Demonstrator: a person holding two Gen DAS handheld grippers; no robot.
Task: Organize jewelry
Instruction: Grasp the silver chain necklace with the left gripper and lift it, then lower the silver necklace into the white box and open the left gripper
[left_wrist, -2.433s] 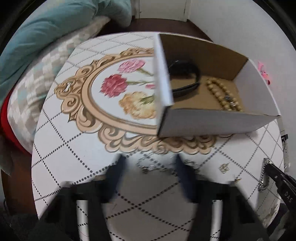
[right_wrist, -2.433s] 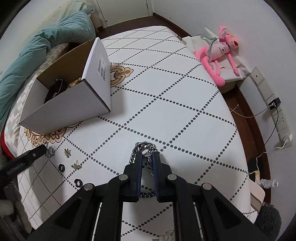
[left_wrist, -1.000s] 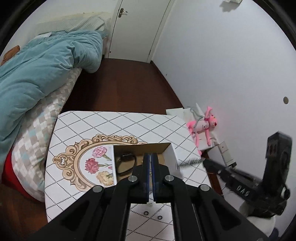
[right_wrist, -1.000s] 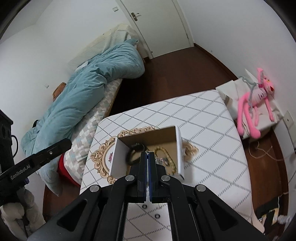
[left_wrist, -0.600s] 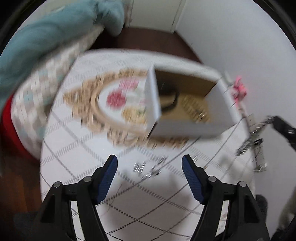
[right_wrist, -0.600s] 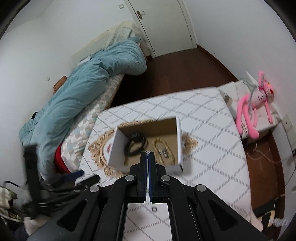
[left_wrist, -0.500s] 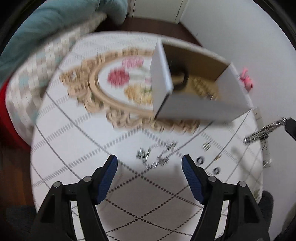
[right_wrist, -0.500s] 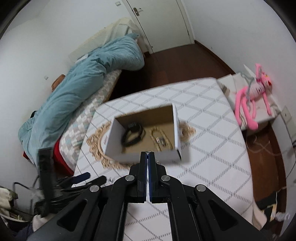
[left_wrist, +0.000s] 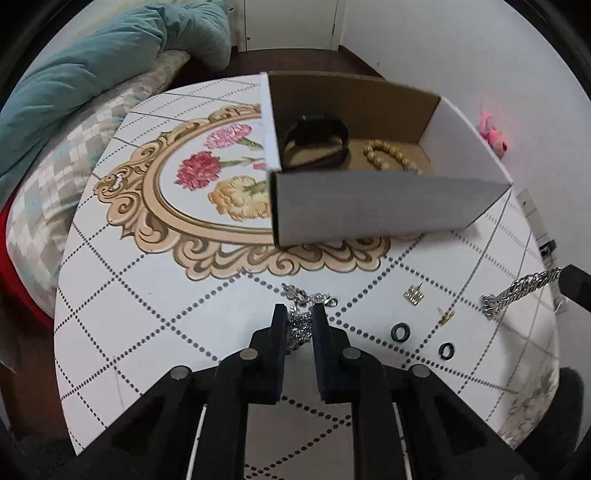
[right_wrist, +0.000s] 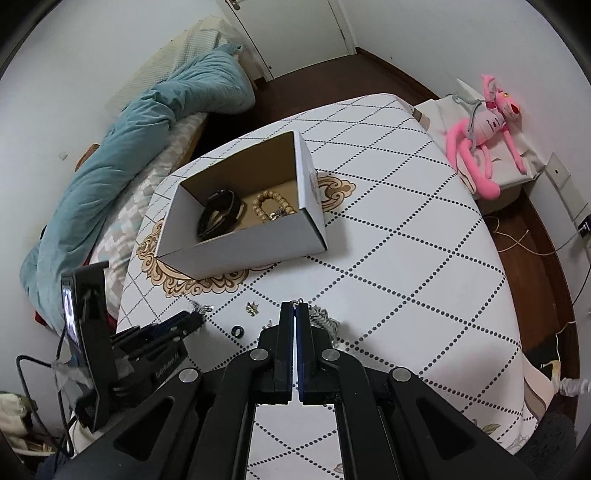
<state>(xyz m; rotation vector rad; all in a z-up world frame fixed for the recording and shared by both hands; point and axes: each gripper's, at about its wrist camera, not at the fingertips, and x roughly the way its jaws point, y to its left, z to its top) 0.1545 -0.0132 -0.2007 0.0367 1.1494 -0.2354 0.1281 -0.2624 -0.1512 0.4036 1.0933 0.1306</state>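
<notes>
On the white patterned table lies a thin silver chain. My left gripper has its jaws closing on a bunch of it, pads touching both sides. A thick silver chain dangles from my shut right gripper at the right edge. In the right wrist view that thick chain hangs behind the closed right gripper, and the left gripper sits low at the left. The white cardboard box holds a black band and a bead bracelet.
Two black rings and two small gold earrings lie on the table right of the left gripper. A bed with a teal duvet borders the table's left. A pink plush toy sits at the far right.
The left gripper came down from high above the box, opened wide over the thin chain, then closed around it. The right gripper sank toward the table with the thick chain hanging.
</notes>
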